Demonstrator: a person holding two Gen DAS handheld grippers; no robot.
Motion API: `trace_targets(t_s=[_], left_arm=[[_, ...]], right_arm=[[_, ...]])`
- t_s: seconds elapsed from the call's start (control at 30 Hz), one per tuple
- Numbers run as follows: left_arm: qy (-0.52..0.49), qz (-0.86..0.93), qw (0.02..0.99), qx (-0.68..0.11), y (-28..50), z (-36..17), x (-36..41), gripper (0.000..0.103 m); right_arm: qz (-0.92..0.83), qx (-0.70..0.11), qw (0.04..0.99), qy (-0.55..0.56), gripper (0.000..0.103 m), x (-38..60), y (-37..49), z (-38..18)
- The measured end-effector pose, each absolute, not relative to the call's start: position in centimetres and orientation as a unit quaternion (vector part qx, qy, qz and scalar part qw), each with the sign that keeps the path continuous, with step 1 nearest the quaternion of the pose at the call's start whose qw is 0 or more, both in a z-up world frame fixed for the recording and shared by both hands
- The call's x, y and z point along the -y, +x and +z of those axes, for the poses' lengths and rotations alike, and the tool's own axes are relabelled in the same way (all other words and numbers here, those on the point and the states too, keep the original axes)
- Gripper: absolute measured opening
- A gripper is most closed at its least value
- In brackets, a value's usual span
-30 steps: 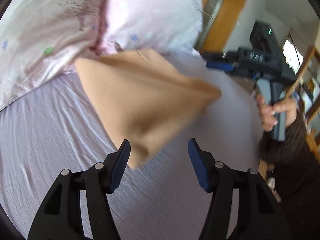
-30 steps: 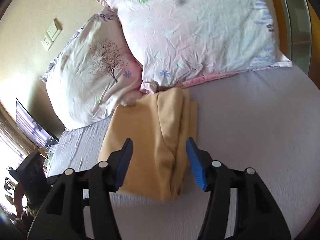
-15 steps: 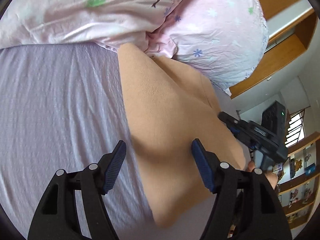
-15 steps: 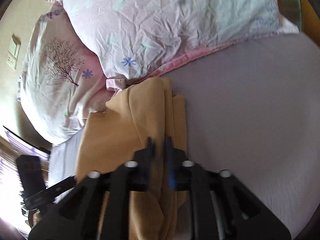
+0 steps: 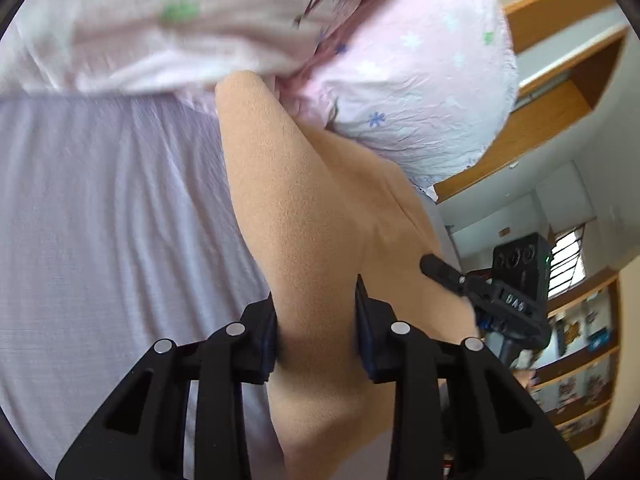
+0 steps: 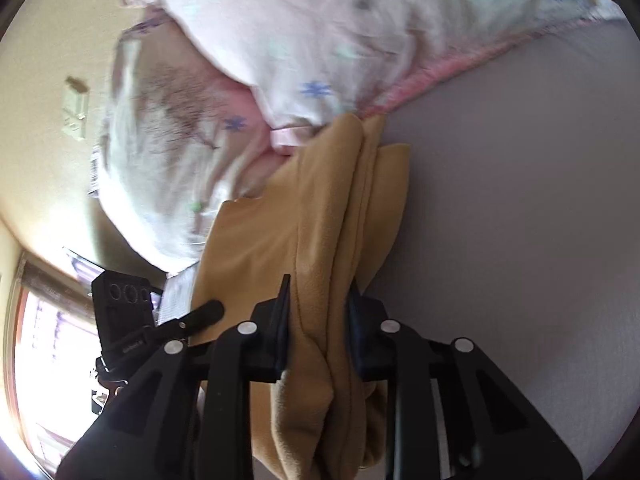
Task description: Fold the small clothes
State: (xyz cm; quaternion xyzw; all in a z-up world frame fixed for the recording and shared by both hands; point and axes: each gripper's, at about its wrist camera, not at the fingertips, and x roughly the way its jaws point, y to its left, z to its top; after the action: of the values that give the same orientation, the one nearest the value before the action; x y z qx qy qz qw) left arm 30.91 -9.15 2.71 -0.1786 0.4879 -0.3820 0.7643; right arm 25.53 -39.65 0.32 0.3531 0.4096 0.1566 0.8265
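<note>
A tan fleece garment (image 5: 316, 208) lies folded lengthwise on the lilac bed sheet (image 5: 112, 220), its far end against the pillows. My left gripper (image 5: 316, 320) is shut on its near left edge. My right gripper (image 6: 318, 316) is shut on the bunched layers of the same garment (image 6: 324, 216) at its near right side. Each gripper shows in the other's view, the right gripper (image 5: 436, 266) at the garment's right edge and the left gripper (image 6: 208, 312) at its left edge.
Two pale pink patterned pillows (image 5: 416, 88) (image 6: 168, 148) lie at the head of the bed. A wooden door frame (image 5: 560, 92) and shelves (image 5: 580, 380) stand to the right. A window (image 6: 44, 360) and a wall switch (image 6: 74, 108) are on the left side.
Both grippers moved in onto the garment's near end. The left gripper, open before, has closed on the left edge. The right gripper closed on the right layers half a second ago and still holds them.
</note>
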Motion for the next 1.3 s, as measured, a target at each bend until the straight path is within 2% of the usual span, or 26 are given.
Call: trace_targets(t_s=[0.13,0.2,0.23,0.33,0.37,0.4,0.43,0.5,0.57,0.63,0.67,0.77,1.0,1.03,1.13,1.2,1.27,1.3], left_arm=[[-0.152,-0.344,0.801,-0.466,30.2,4.2,3.8,0.037],[-0.133,-0.304,0.816,-0.474,30.5,3.5,1.9,0.041],[-0.121,-0.285,0.820,-0.481,30.4,3.3,1.1,0.041],[-0.106,-0.269,0.851,-0.439,28.7,5.0,-1.6,0.041],[-0.106,-0.276,0.859,-0.418,27.8,6.0,-2.1,0.041],[-0.109,-0.293,0.860,-0.403,27.1,6.8,-2.2,0.043],[-0.107,-0.309,0.859,-0.393,26.2,7.4,-1.7,0.050],[-0.089,-0.335,0.852,-0.393,25.3,7.6,0.3,0.053],[-0.072,-0.356,0.835,-0.413,24.8,6.7,2.6,0.059],[-0.048,-0.349,0.825,-0.442,24.7,4.7,4.7,0.063],[-0.035,-0.337,0.824,-0.454,24.8,3.6,5.6,0.063],[0.007,-0.322,0.842,-0.432,23.4,3.7,6.4,0.063],[-0.020,-0.344,0.850,-0.398,20.3,5.6,3.2,0.065],[-0.022,-0.343,0.850,-0.399,20.2,5.5,2.9,0.065],[-0.025,-0.336,0.848,-0.410,19.8,5.1,2.4,0.066],[-0.031,-0.328,0.845,-0.421,19.7,4.9,1.9,0.070],[-0.033,-0.310,0.850,-0.424,19.0,4.7,1.2,0.084],[-0.031,-0.301,0.855,-0.421,18.4,4.8,0.8,0.087]], right_arm=[[0.191,-0.435,0.825,0.307,0.024,33.8,27.3,0.1],[0.172,-0.480,0.821,0.255,0.033,30.7,28.2,-1.3],[0.158,-0.482,0.829,0.235,0.043,30.2,28.1,-1.1],[0.122,-0.429,0.869,0.217,0.052,31.1,26.8,2.4],[0.122,-0.401,0.879,0.228,0.064,31.6,26.5,3.8],[0.133,-0.386,0.880,0.244,0.068,31.7,26.7,4.7],[0.153,-0.387,0.871,0.260,0.070,31.4,27.2,5.0],[0.184,-0.402,0.851,0.283,0.070,30.2,28.3,4.6],[0.190,-0.427,0.835,0.291,0.077,28.9,29.7,3.0],[0.148,-0.467,0.821,0.293,0.077,28.7,30.7,0.2],[0.149,-0.452,0.826,0.302,0.076,29.1,30.5,0.1],[0.129,-0.460,0.827,0.297,0.069,29.6,29.5,1.3],[0.248,-0.390,0.843,0.276,0.077,26.9,21.4,5.3],[0.236,-0.399,0.843,0.274,0.081,26.7,20.9,4.8],[0.190,-0.469,0.818,0.274,0.081,26.9,21.0,0.1],[0.192,-0.443,0.830,0.278,0.081,27.3,20.0,0.2],[0.178,-0.437,0.843,0.260,0.082,27.1,18.6,1.9],[0.172,-0.426,0.854,0.246,0.086,27.0,17.7,2.8]])
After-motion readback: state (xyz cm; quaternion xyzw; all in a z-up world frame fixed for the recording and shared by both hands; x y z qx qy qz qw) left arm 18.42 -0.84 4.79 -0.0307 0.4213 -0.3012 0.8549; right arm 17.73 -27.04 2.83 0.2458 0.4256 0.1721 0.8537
